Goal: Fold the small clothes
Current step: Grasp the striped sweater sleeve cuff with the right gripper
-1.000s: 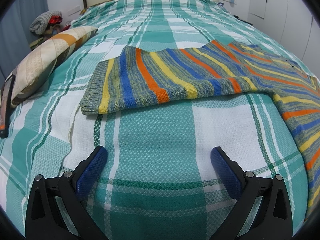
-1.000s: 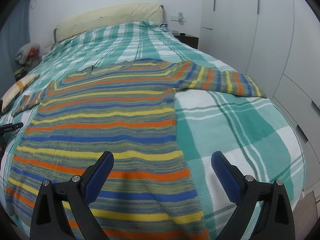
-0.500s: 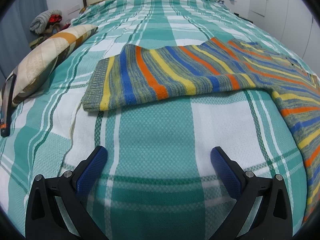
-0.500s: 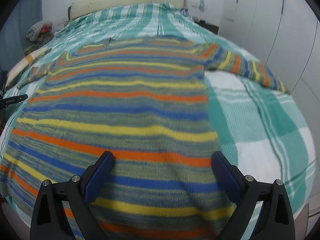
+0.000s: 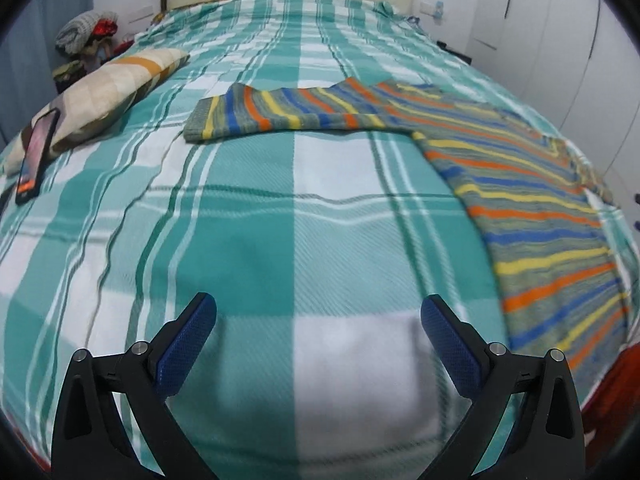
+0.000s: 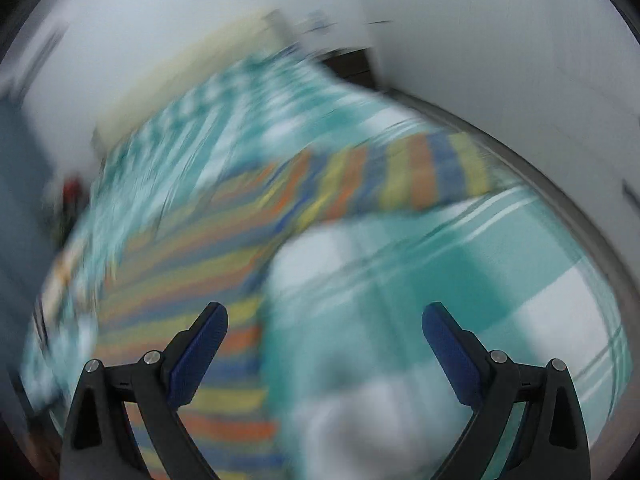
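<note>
Both pairs of jaws stand wide apart with nothing between them. We see our left gripper [image 5: 318, 316] with its blue textured pads [image 5: 188, 344] hanging over bare bedspread, a teal, white and green plaid cotton cover [image 5: 248, 240] spread across the bed. On it lies the knitted sweater striped in orange, yellow, blue and grey-green [image 5: 532, 216], flat, its body running down the right side of the left wrist view and one sleeve [image 5: 280, 116] stretched out leftward across the cover, well apart from the left gripper. Beside the far-left edge we see a beige checked pillow with an orange band [image 5: 116, 88], and a dark phone [image 5: 36, 156] leaning against it. Our right gripper [image 6: 324, 320] shows in a heavily blurred view; beneath it we make out the striped sweater [image 6: 224, 248] at the left and its other sleeve [image 6: 416, 176] stretched to the right over the plaid cover [image 6: 500, 264].
</note>
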The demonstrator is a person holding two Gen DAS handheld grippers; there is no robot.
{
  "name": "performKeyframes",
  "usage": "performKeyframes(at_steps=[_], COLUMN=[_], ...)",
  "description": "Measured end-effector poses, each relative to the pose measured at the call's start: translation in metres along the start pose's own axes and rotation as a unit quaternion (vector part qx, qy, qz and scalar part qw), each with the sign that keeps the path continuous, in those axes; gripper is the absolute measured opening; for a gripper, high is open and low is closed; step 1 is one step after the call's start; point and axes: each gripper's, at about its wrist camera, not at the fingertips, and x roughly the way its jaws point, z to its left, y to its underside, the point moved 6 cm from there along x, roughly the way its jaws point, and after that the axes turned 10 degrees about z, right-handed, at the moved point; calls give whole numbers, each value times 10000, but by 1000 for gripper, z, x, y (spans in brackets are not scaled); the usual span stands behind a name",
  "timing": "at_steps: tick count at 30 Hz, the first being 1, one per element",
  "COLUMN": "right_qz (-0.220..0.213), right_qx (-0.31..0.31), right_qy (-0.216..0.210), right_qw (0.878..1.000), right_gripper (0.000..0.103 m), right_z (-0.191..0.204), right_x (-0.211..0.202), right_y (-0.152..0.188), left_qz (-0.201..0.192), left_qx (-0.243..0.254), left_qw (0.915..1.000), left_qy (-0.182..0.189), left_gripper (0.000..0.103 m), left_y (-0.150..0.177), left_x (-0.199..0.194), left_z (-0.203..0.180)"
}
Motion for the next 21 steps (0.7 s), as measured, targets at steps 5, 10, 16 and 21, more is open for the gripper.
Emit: performKeyframes(at_steps=[5, 10, 16, 21], right_qz=[2, -268, -222, -467], right_qx=[2315, 2968, 2763, 936], right_qy=[-938, -1308, -611, -443], right_qw=[9683, 9456, 9589, 9935], right_gripper=[75, 65, 6, 6], right_z=[-120, -148, -136, -38], right_x=[32, 56, 67, 27], right_y=[-44, -71, -99, -138], left_qz=[-170, 50, 202, 106], left_qx=[-185, -372, -398, -320], left_qw=[9997, 9993, 9990, 9994], left_qy=[29, -24, -89, 45], left_gripper=[102, 102, 102, 102], left_y=[-1, 8, 21, 21], left_x=[-15, 0, 13, 11], left_z=[0, 7, 8, 4])
